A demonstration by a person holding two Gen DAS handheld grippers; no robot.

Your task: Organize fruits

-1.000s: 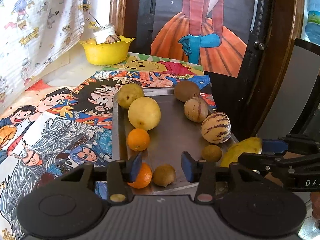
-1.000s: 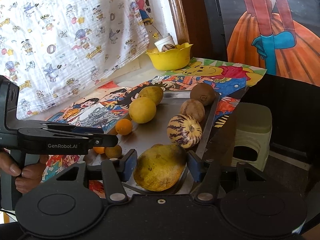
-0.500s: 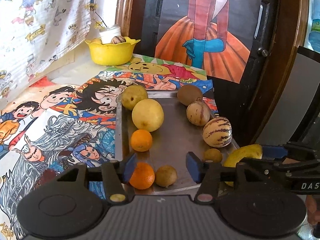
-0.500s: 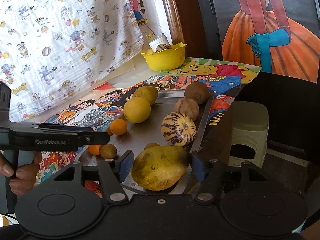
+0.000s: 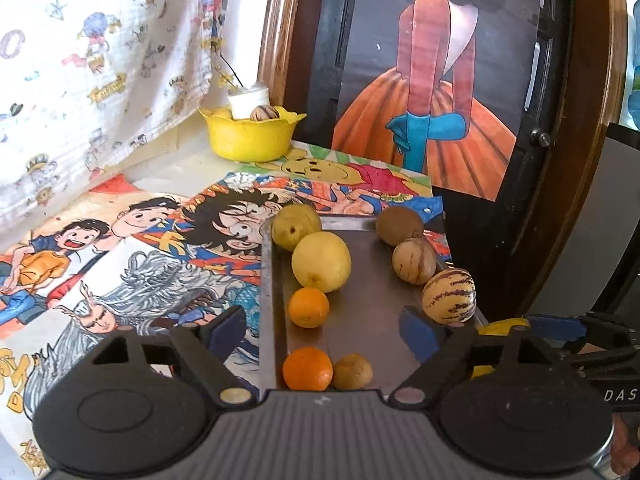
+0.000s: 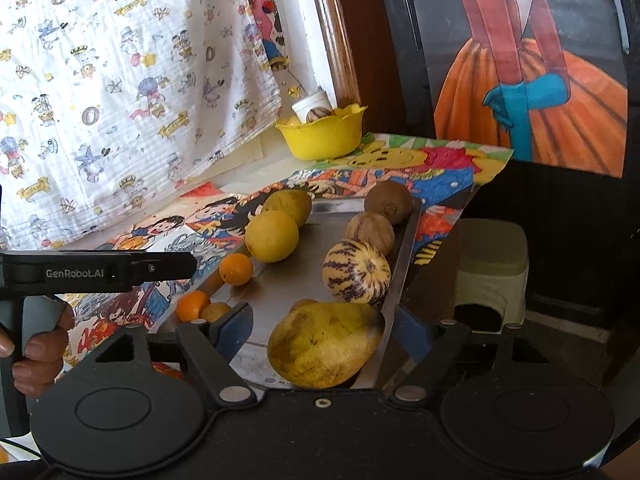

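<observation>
A steel tray (image 5: 368, 280) holds several fruits: two oranges (image 5: 308, 368), a large yellow citrus (image 5: 321, 262), a green-yellow fruit (image 5: 296, 227), a kiwi (image 5: 399, 225), two striped melons (image 5: 449, 296) and a small brown fruit (image 5: 352, 371). My left gripper (image 5: 324, 334) is open and empty above the tray's near end. My right gripper (image 6: 332, 330) is open around a yellow mango (image 6: 324, 344) lying at the tray's (image 6: 280, 288) near right corner; its fingers stand apart from it. The mango's end shows in the left wrist view (image 5: 502, 326).
A yellow bowl (image 5: 250, 136) with a white cup and a small fruit stands at the back by the patterned curtain. Cartoon posters (image 5: 120, 264) cover the table. A green stool (image 6: 490, 260) stands right of the table, below the edge.
Both grippers have opened wider and drawn back a little from the tray. The mango stays on the tray's corner, now free between the right fingers.
</observation>
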